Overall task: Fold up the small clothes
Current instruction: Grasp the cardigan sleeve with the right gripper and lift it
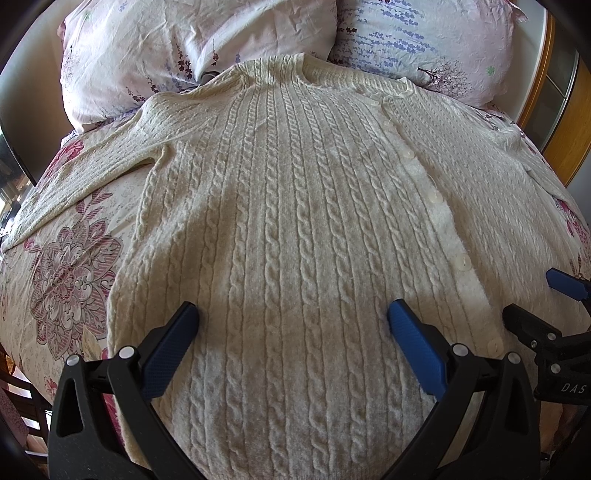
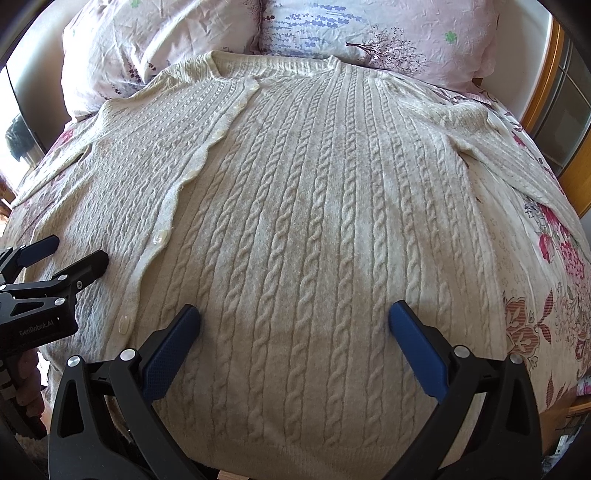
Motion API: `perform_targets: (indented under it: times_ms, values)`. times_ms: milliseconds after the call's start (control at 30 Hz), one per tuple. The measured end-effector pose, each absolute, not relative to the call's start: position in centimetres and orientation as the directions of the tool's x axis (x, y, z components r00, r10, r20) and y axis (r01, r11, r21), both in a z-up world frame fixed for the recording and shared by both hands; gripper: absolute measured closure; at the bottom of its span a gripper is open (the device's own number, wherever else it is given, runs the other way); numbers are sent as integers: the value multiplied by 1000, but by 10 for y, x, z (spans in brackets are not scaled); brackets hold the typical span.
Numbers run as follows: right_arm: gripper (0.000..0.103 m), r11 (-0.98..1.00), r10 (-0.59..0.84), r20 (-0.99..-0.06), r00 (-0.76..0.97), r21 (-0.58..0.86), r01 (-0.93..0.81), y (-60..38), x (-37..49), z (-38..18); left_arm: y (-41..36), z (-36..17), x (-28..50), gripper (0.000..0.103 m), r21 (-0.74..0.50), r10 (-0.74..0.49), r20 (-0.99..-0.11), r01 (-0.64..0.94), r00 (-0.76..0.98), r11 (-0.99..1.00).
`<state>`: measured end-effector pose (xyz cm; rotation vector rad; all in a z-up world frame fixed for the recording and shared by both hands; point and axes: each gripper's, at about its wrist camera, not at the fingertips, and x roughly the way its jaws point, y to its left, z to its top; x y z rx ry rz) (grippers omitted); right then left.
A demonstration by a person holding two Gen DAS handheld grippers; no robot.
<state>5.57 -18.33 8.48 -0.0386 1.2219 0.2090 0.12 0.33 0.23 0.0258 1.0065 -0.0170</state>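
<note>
While both tools hang low over the hem, I see my left gripper (image 1: 291,314) spread wide, nothing between its blue pads (image 1: 415,347), poised above the cream cable-knit cardigan (image 1: 295,206). My right gripper (image 2: 293,314) is equally wide and grips nothing; whether either tip touches the knit I cannot tell. The cardigan lies flat, buttoned, on the floral bedspread (image 1: 70,280), sleeves spread outward. Its collar reaches the two pillows (image 2: 369,33). The hem runs out of view beneath the grippers, and the sleeve ends are cut off by the frame.
</note>
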Motion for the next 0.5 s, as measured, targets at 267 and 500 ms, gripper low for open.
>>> perform_targets:
  times_ms: [267,500]
  values:
    - [16,917,268,-834,482,374,138,-303,98,112,25,15,3,2,-199,-155,-784,-6,601,980]
    - [36,554,251,-740,624,638,534,-458,120,91,33,28,6,2,-281,-176,-715,-48,677,958]
